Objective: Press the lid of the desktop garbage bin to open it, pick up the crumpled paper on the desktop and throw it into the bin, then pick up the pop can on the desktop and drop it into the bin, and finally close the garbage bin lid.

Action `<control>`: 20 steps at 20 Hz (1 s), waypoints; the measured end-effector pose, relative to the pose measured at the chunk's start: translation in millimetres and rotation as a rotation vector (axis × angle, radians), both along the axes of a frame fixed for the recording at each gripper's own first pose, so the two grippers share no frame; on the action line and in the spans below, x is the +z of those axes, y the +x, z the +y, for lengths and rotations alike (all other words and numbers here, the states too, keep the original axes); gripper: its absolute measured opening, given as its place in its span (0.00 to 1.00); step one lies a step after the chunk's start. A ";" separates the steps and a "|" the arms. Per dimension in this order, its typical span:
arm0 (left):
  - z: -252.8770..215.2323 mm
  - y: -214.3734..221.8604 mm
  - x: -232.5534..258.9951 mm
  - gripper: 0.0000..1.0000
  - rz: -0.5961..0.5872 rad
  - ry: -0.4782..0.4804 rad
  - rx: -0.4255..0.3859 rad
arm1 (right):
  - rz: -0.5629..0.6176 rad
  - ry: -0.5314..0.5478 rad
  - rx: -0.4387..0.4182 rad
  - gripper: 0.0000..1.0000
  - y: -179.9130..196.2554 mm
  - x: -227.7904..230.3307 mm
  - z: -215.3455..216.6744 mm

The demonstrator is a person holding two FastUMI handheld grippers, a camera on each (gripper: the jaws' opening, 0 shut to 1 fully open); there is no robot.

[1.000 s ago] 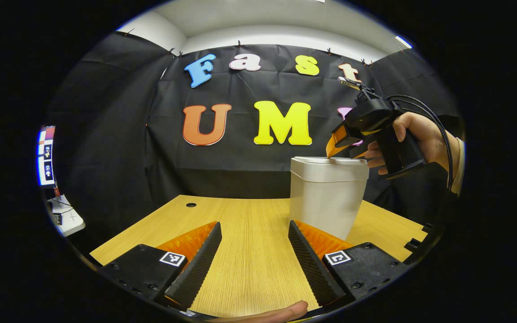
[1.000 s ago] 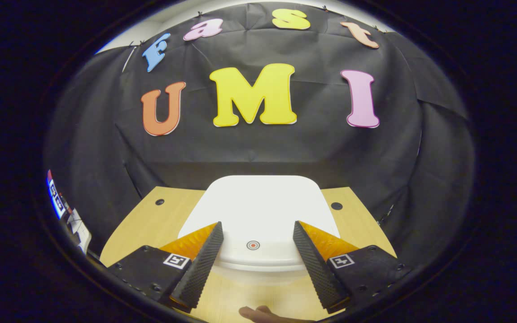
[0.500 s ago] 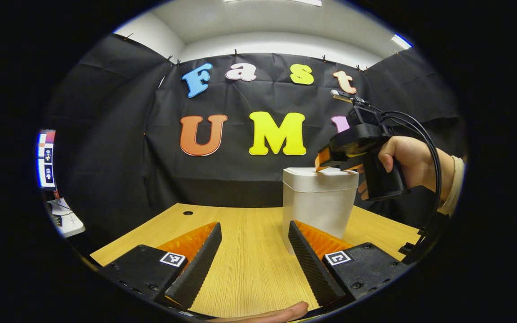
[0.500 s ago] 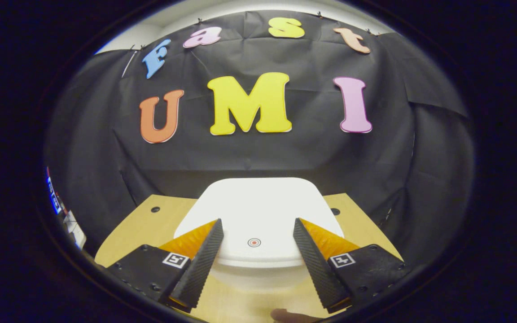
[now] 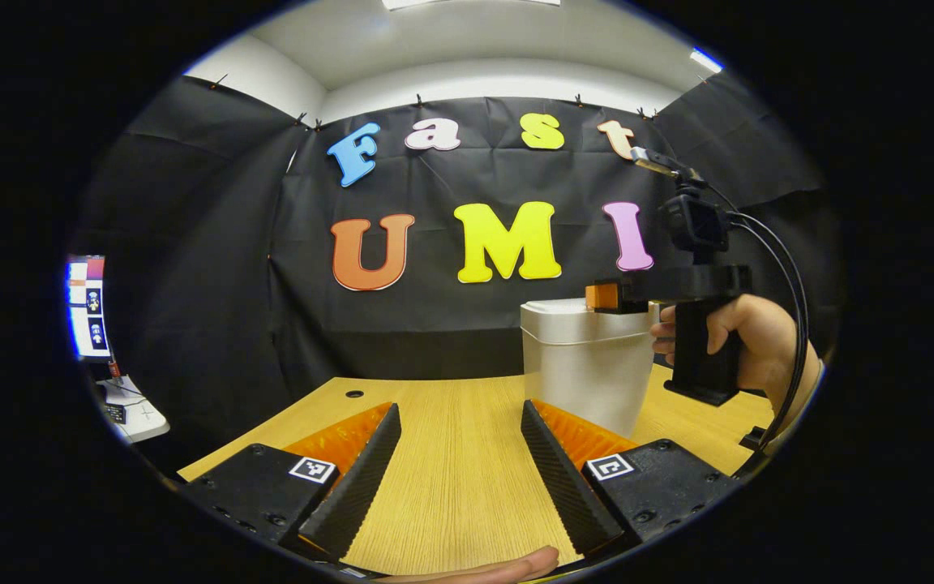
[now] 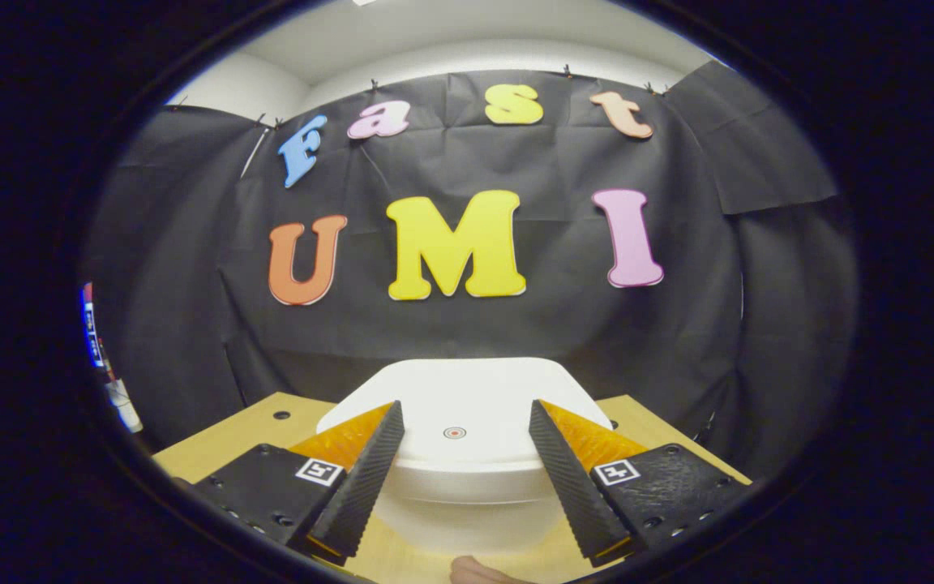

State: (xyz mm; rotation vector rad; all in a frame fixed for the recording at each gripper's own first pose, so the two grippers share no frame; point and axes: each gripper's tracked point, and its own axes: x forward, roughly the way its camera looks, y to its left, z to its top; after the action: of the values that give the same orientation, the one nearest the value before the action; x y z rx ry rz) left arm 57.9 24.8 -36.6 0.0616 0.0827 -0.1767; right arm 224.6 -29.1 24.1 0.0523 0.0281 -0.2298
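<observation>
The white desktop bin (image 5: 584, 369) stands on the wooden table (image 5: 451, 470), right of centre in the left gripper view, its lid (image 5: 556, 310) lying flat and closed. A hand (image 5: 747, 341) holds my right gripper (image 5: 603, 296) level at the lid's right edge. In the right gripper view the lid (image 6: 467, 389) lies just below and ahead, with a small red dot (image 6: 454, 432) near its front edge. My right gripper (image 6: 464, 412) is open with nothing between its fingers. My left gripper (image 5: 460, 422) hangs open over bare table, short of the bin.
A lit screen (image 5: 86, 308) and a white device (image 5: 133, 410) sit off the table's left side. A cable hole (image 5: 354, 394) marks the table's far left; further holes (image 6: 281, 414) flank the bin. The black cloth wall closes the back.
My right gripper has swung from pointing down onto the lid to level at the lid's edge. The lid stays closed. My left gripper has tilted up slightly.
</observation>
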 end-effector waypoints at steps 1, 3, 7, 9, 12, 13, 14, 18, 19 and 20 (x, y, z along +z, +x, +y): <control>-0.9 1.0 0.3 0.96 -0.003 -0.001 0.005 | -0.029 -0.023 0.001 0.96 -11.5 -4.4 1.1; -4.6 3.6 -3.6 0.96 0.008 -0.017 0.005 | -0.031 -0.054 -0.022 0.94 -24.0 -15.0 -3.4; -9.6 3.6 -6.9 0.96 0.028 -0.034 -0.011 | 0.047 0.017 0.012 0.94 -39.9 -44.4 2.8; -7.2 4.6 -6.2 0.96 0.021 -0.032 -0.006 | 0.050 0.048 0.057 0.96 -58.3 -55.4 8.2; -4.5 6.5 -8.9 0.96 0.028 -0.030 0.000 | 0.037 0.017 0.060 0.96 -87.1 -62.7 -1.0; -1.2 7.1 -8.9 0.97 0.028 -0.031 0.011 | 0.042 -0.028 0.059 0.96 -95.7 -63.5 -4.9; 0.8 7.4 -8.4 0.97 0.027 -0.031 0.019 | 0.043 -0.084 0.056 0.93 -104.7 -61.6 -7.5; -4.3 7.4 -9.4 0.96 0.032 -0.040 0.016 | 0.040 -0.176 0.046 0.96 -143.3 -61.7 -15.4; -5.9 6.9 -8.2 0.96 0.029 -0.040 0.015 | 0.042 -0.189 0.054 0.95 -151.2 -63.2 -14.9; -8.5 5.2 -6.7 0.96 0.025 -0.043 0.011 | 0.043 -0.208 0.050 0.95 -159.1 -64.3 -17.5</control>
State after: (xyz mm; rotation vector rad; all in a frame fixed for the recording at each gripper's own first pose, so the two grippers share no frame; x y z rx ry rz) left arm 63.1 16.3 -43.3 0.0164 0.1043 -0.1685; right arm 65.6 -46.6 -40.3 -0.1608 0.0482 -0.1824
